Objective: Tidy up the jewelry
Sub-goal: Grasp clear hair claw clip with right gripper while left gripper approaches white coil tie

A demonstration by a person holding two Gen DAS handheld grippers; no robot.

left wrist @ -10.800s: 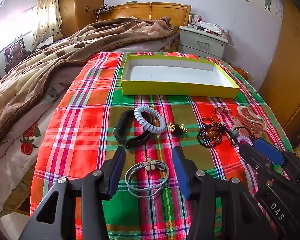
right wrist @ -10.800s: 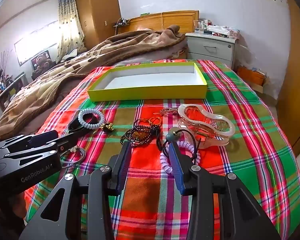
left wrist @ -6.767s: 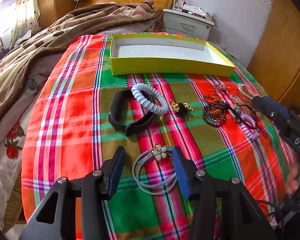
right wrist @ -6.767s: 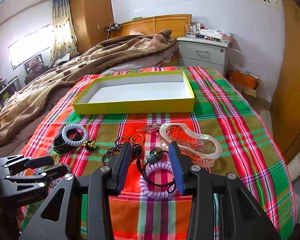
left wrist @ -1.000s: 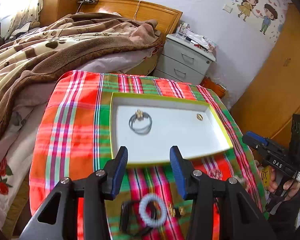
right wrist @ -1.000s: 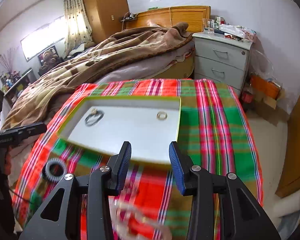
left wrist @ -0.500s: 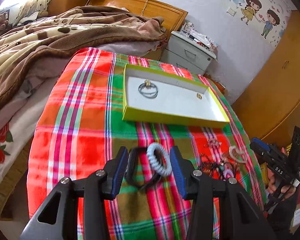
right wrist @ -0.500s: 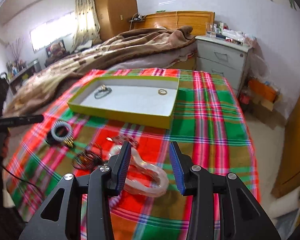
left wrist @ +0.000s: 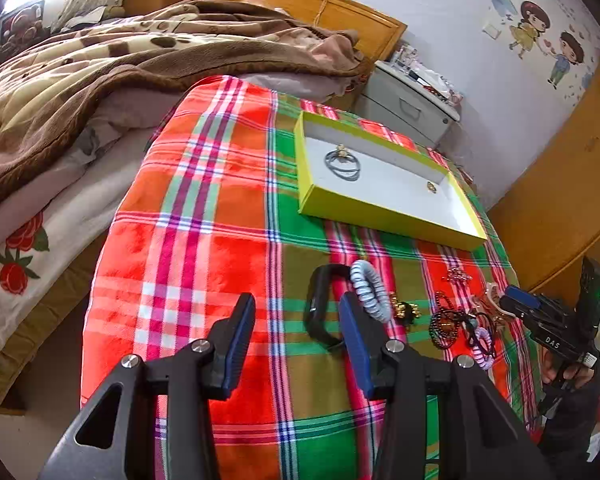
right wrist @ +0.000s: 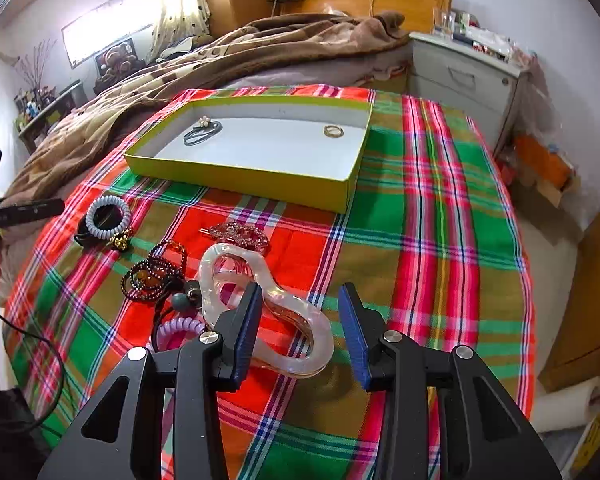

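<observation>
Both grippers open, nothing held. Left gripper (left wrist: 296, 340) hangs over bare plaid cloth (left wrist: 228, 216), lower centre of its frame; black band (left wrist: 314, 312) and pale blue coil tie (left wrist: 370, 292) sit just right of its right finger, coil lying over the band. Right gripper (right wrist: 300, 330) is low over the clear hair claw (right wrist: 260, 304); the claw's near end lies between the fingers, pads not touching it. Yellow box (right wrist: 236, 180) sits mid-frame in the right view, white floor, with a grey flower tie (right wrist: 202, 132) at its far left and a gold ring (right wrist: 334, 131) at far right, well apart. Loose on the cloth in front of the box: sparkly clip (right wrist: 240, 234), dark bead bracelets (right wrist: 152, 272), lilac coil tie (right wrist: 178, 328) with a grey bead, small gold-and-black piece (right wrist: 121, 242) touching the blue coil. Brown blanket (left wrist: 100, 60) upper left in the left view, nightstand (right wrist: 460, 76) upper right in the right view.
</observation>
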